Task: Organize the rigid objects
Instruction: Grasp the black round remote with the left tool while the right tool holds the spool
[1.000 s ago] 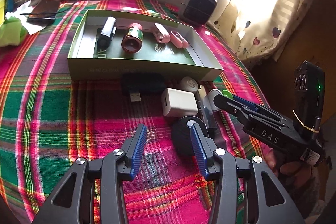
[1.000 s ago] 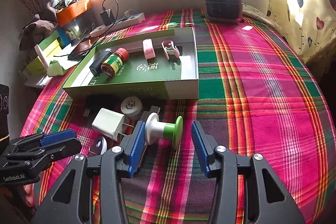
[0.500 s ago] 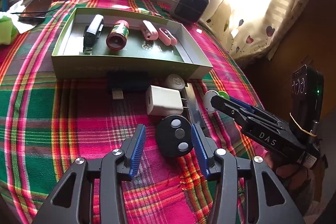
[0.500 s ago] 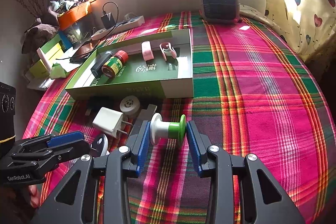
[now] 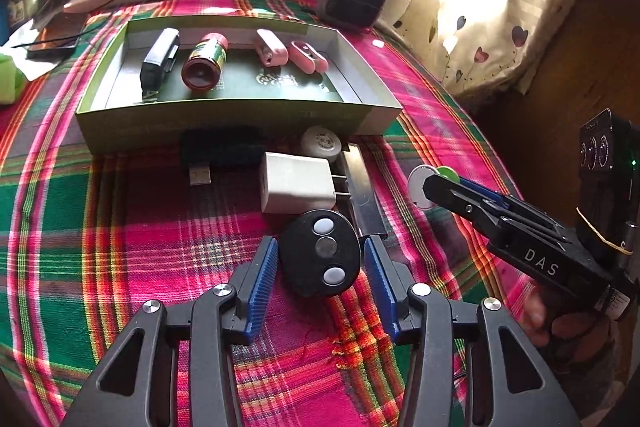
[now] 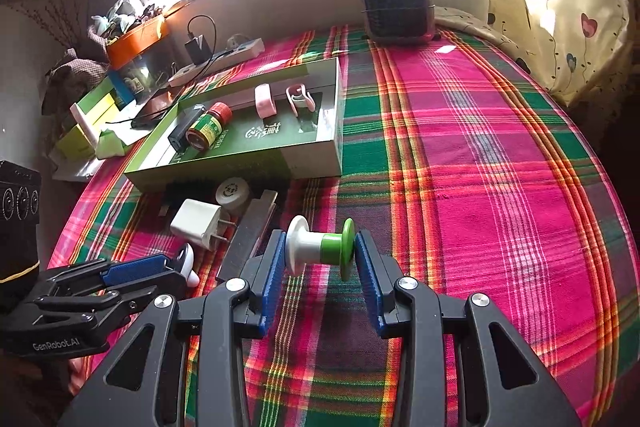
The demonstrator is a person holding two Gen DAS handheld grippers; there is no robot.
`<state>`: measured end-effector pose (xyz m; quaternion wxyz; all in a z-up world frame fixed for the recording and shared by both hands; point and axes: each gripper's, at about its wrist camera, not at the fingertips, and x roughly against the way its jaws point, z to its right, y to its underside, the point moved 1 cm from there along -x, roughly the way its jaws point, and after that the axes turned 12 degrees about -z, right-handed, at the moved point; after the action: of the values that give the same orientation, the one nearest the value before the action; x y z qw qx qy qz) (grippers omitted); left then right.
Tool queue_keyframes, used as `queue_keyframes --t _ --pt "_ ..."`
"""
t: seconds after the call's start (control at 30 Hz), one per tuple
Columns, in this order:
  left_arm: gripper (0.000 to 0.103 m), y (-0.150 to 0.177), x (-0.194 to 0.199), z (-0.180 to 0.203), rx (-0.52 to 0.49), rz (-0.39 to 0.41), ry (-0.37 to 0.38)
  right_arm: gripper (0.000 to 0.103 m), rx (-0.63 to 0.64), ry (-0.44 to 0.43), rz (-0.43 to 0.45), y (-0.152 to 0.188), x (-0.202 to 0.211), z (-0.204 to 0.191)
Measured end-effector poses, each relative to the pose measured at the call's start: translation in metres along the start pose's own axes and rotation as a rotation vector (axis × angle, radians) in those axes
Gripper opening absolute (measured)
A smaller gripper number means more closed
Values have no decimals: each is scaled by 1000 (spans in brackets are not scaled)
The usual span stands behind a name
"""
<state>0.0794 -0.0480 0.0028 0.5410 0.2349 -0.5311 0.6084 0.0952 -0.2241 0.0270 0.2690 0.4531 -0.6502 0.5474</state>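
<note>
Right tongs look clamped on the spool, left tongs apart around the remote, so squeeze evenly before lifting both to the box.

Two close wrist views, shared box

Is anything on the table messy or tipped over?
Yes. The little green jar lies on its side in the green box. A white charger, a round white cap and a black remote sit jumbled on the cloth outside it.
</note>
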Motion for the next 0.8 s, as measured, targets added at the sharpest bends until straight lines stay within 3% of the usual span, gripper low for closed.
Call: queue_keyframes --t 0.27,0.8 --pt "44 0 -3 8 -32 9 -79 37 -7 -13 -2 2 0 4" --pt "40 1 -4 11 -27 17 -116 37 -7 -26 -4 4 0 5"
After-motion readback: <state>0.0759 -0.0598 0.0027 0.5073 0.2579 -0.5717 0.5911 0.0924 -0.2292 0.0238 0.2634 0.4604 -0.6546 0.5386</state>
